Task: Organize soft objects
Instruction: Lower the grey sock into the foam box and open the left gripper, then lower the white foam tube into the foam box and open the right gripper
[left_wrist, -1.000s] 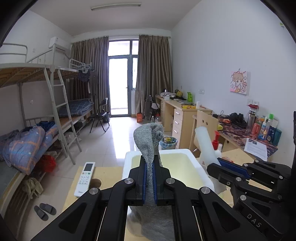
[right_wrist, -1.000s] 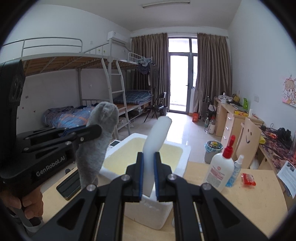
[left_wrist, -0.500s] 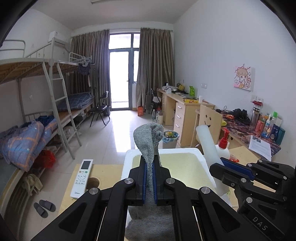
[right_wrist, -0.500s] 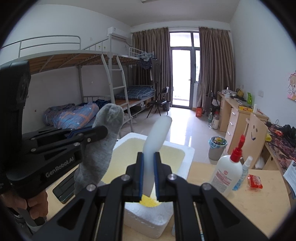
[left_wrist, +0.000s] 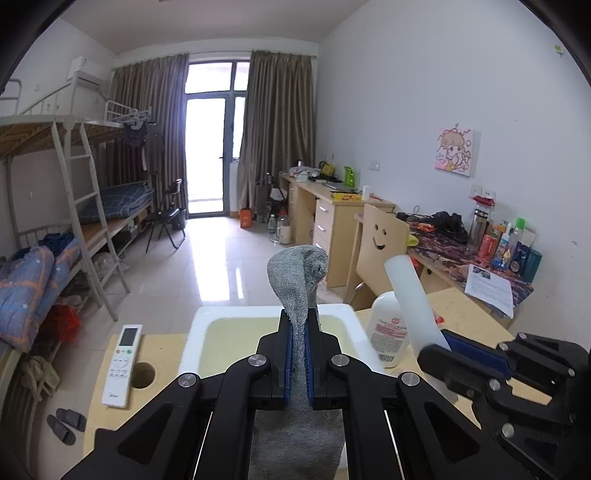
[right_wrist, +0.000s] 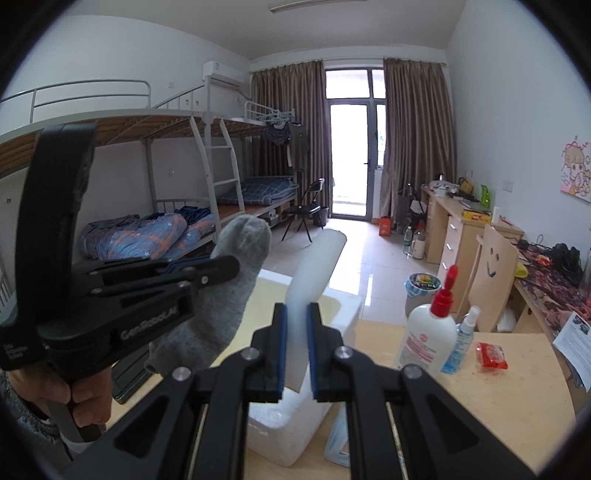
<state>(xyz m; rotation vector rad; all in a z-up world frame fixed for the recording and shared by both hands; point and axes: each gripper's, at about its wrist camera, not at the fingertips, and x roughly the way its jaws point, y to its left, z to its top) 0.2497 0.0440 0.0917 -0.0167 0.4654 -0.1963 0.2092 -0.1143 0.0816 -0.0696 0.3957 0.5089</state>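
From the left wrist view, the left tool (left_wrist: 299, 350) is closed on a grey sock (left_wrist: 297, 280), pinched partway along so the toe stands up and curls over above the fingers while the rest hangs below; it sits just in front of the white foam box (left_wrist: 195, 336) on the desk (left_wrist: 159, 341). The sock looks light and limp, so it should sag and fold wherever it is not held, and a pinch near the middle seems the better hold. To the right, the right tool (left_wrist: 439, 341) holds a white foam strip (left_wrist: 410, 295) beside a white bottle (left_wrist: 388, 332). From the right wrist view, the right tool (right_wrist: 295, 343) grips that strip (right_wrist: 314, 280) near its lower end, and it leans over the box (right_wrist: 347, 306). It appears light and springy, bending rather than drooping. The left tool (right_wrist: 225, 267) and sock (right_wrist: 221, 302) hang just left of the strip.
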